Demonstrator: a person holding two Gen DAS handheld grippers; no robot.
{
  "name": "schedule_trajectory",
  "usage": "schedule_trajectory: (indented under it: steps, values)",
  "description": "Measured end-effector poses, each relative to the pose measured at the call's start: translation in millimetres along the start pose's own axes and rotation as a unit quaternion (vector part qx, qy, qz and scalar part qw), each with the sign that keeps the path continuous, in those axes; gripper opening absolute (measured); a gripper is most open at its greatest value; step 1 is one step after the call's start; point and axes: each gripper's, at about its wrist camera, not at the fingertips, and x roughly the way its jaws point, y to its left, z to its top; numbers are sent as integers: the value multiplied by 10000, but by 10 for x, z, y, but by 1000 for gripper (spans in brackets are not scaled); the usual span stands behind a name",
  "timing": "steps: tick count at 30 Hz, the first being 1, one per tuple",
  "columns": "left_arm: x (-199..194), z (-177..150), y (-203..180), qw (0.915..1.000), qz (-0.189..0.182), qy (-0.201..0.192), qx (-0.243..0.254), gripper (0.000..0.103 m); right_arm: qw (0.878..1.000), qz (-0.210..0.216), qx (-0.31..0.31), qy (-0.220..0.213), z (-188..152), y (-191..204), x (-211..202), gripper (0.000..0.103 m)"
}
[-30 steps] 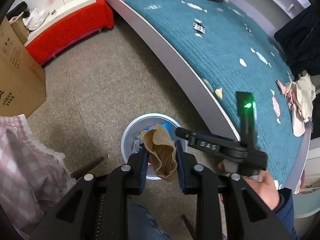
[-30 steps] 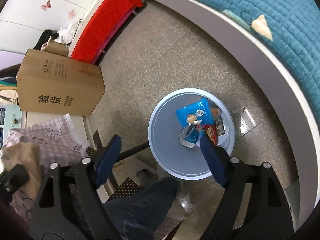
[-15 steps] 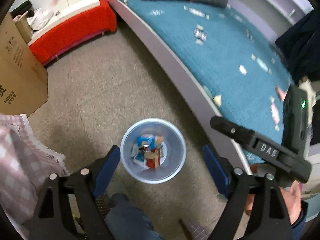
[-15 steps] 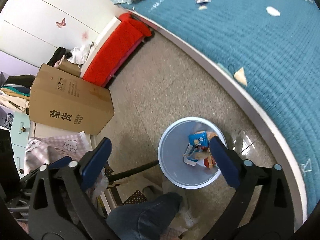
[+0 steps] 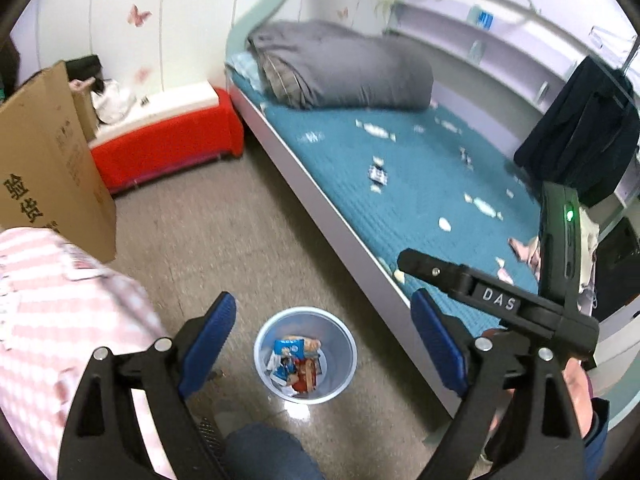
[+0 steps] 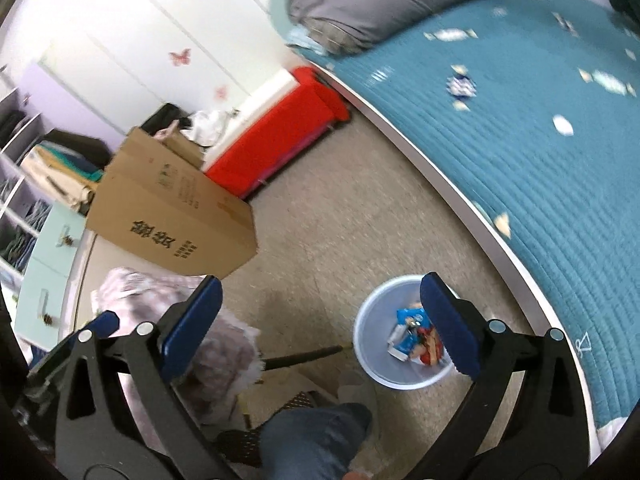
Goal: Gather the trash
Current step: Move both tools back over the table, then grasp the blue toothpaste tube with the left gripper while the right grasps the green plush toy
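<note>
The left gripper (image 5: 322, 322), its jaws just opened wide, holds nothing above the single pale-blue trash bin (image 5: 344, 376) on the floor, one bin holding several wrappers. The right gripper (image 6: 318, 326) is likewise spread and empty. Across the teal bedspread (image 5: 420, 184) lie roughly a dozen candy wrappers (image 5: 377, 174): light, crinkly, probably slippery; pinch each across its middle.

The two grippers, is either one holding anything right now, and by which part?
Nothing is held. The left gripper and the right gripper both stand open and empty above the trash bin.
</note>
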Motion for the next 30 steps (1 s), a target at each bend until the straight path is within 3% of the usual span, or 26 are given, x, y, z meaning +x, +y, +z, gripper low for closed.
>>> schedule_trajectory:
  steps: [10, 16, 25, 30]
  values:
    - [-989, -217, 575, 9950, 485, -813, -325, 89, 9934, 469, -1046, -51, -153, 1252, -220, 97]
    - [-1518, -420, 1107, 9863, 974, -1150, -664, 89, 9819, 815, -1706, 139, -379, 2059, -123, 97]
    - [-2130, -1024, 2254, 9576, 1993, -1443, -1501, 89, 9525, 1203, -2697, 745, -913, 3193, 397, 97]
    - [-2321, -1356, 2973, 9358, 2511, -1434, -2018, 89, 9348, 1281, -3156, 1007, -1181, 3722, 720, 97]
